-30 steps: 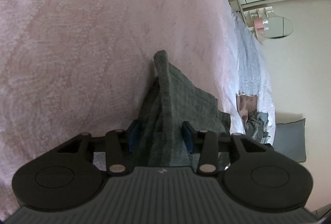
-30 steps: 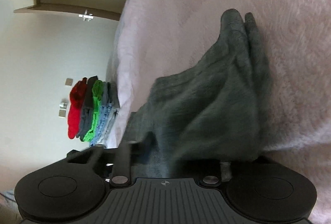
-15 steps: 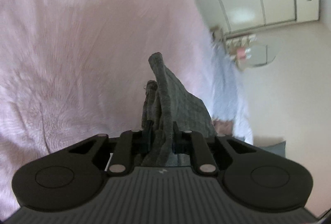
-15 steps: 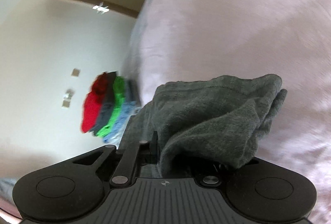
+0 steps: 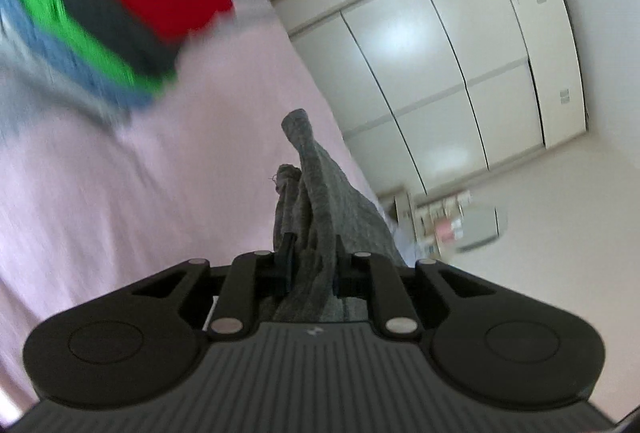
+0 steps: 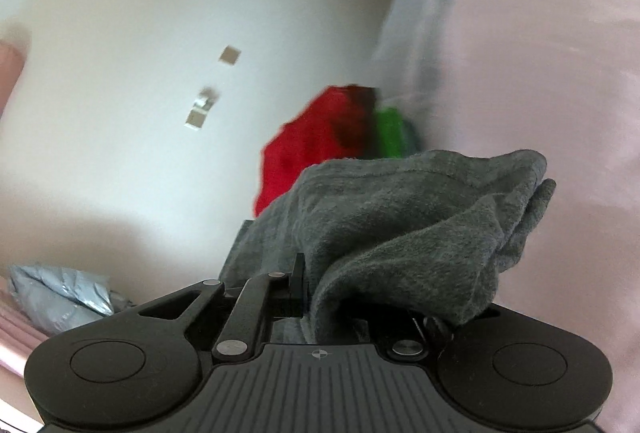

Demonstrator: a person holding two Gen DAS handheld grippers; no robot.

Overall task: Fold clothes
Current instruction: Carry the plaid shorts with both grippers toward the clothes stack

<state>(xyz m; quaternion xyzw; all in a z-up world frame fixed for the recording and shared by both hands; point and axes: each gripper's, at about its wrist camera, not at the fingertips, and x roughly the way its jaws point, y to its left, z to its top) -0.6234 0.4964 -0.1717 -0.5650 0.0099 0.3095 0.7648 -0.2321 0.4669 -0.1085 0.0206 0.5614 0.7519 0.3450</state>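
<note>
On my left feed, the stack (image 5: 92, 5) of folded clothes sits at 10 o'clock, blurred: red on top, then dark grey, green and blue, resting on the pink bed (image 5: 120, 201). My left tool (image 5: 311, 265) is pinched tight on the grey cloth (image 5: 316, 193), which stands up from the jaws toward 12 o'clock. White wardrobe doors (image 5: 460, 73) fill 2 o'clock.

On my right feed, a pale wall (image 6: 140, 53) takes up 10 o'clock, with the stack (image 6: 320, 145) near 12 o'clock at the edge of the bed (image 6: 540, 73). My right tool (image 6: 320, 307) is closed on the cloth (image 6: 400, 225); 1 finger (image 6: 298, 281) shows, the other is draped over. The cloth bunches toward 2 o'clock.
</note>
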